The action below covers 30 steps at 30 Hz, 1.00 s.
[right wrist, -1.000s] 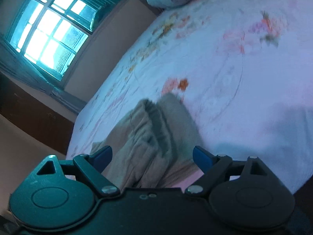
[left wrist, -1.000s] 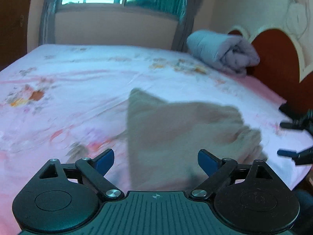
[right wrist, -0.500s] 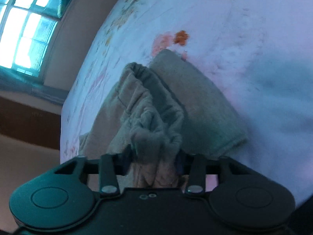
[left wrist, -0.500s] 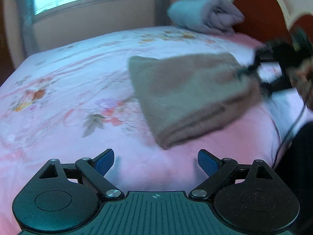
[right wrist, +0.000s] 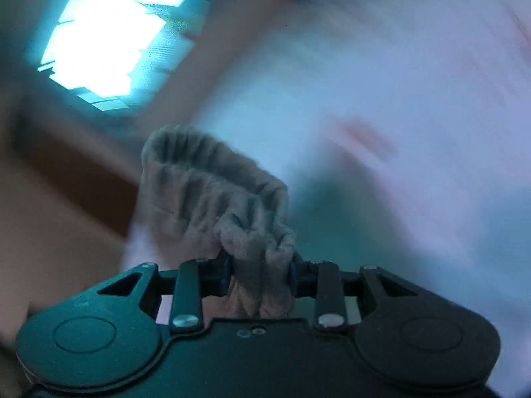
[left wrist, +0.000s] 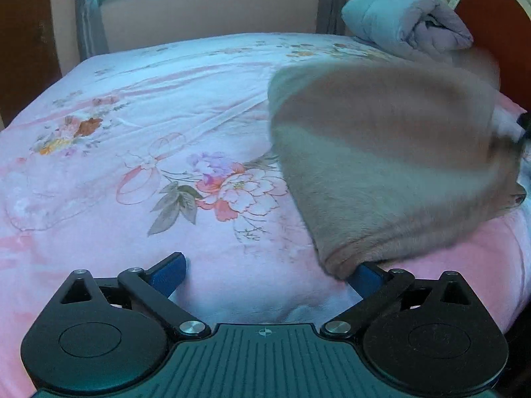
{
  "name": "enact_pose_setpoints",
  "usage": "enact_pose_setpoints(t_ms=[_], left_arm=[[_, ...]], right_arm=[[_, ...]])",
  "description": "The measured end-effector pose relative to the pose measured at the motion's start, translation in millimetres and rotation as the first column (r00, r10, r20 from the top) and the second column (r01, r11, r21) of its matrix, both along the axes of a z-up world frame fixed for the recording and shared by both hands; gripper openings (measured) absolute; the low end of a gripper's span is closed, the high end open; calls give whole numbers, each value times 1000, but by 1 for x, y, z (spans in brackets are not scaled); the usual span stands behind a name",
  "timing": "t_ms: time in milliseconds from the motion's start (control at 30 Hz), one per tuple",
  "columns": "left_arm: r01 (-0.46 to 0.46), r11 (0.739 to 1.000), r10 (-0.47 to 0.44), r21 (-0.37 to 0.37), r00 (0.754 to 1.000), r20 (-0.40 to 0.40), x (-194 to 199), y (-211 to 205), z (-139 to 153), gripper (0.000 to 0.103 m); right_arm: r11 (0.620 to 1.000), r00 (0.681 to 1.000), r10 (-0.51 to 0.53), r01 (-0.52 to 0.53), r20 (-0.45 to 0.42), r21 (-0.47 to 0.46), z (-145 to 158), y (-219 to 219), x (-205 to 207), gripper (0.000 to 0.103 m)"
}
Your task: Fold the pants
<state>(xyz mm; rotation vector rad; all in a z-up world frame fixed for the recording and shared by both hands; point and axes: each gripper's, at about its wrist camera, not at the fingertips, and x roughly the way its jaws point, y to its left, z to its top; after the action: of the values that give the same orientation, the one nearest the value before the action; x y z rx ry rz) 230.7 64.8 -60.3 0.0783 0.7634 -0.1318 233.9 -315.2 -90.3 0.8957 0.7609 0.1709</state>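
Tan pants (right wrist: 219,205) bunch clamped in right tool (right wrist: 257,272); left tool (left wrist: 265,270) spread wide, holding nothing.

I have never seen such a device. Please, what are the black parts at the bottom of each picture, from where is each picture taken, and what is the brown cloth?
There is no robot. A person holds one two-finger gripper in each hand, and a camera on each looks forward along its fingers. In the left view, the left gripper is open above a flowered bed sheet; the brown pants lie folded beside it, with a rolled blanket behind. In the blurred right view, the right gripper is shut on the pants' gathered waistband.
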Motion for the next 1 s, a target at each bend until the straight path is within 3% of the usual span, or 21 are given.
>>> enact_pose_setpoints(t_ms=[33, 67, 200, 333, 367, 433, 500, 600, 700, 767, 867, 1000], left_arm=[[3, 1000, -3, 5, 1000, 1, -1, -1, 1, 101], [6, 1000, -6, 9, 1000, 0, -1, -2, 1, 101], [4, 1000, -4, 8, 1000, -15, 2, 0, 0, 101], [9, 1000, -9, 28, 1000, -9, 1, -4, 0, 101], [12, 999, -12, 34, 1000, -9, 0, -5, 0, 101], [21, 999, -20, 49, 1000, -11, 2, -7, -1, 101], [23, 998, -22, 66, 1000, -12, 2, -10, -1, 102], [18, 998, -17, 65, 1000, -17, 2, -9, -2, 102], [18, 997, -16, 69, 1000, -21, 2, -10, -2, 102], [15, 997, -14, 72, 1000, -25, 2, -10, -2, 103], [14, 998, -12, 66, 999, -31, 1, -9, -2, 103], [37, 998, -34, 50, 998, -49, -6, -3, 0, 103]], right_arm=[[996, 999, -36, 37, -23, 84, -22, -10, -5, 24], [986, 998, -63, 61, 11, 153, -31, -17, -12, 24], [995, 998, -38, 34, 44, 90, -13, -6, -12, 25], [999, 987, -1, -6, 161, 45, 16, -2, -10, 25], [999, 990, -9, 4, 144, 36, 14, -4, -9, 25], [998, 999, -36, 36, 9, 44, -14, -13, 1, 24], [992, 998, -57, 57, 4, 114, -27, -22, -2, 24], [995, 1000, -30, 29, 7, 96, -20, -18, -6, 32], [996, 1000, -15, 14, 14, 88, -9, -20, -5, 57], [998, 997, -38, 35, 68, 43, 6, -24, -15, 79], [998, 989, -56, 52, 138, 31, 19, -38, -27, 80], [996, 988, -65, 56, 141, 66, 17, -61, -32, 86]])
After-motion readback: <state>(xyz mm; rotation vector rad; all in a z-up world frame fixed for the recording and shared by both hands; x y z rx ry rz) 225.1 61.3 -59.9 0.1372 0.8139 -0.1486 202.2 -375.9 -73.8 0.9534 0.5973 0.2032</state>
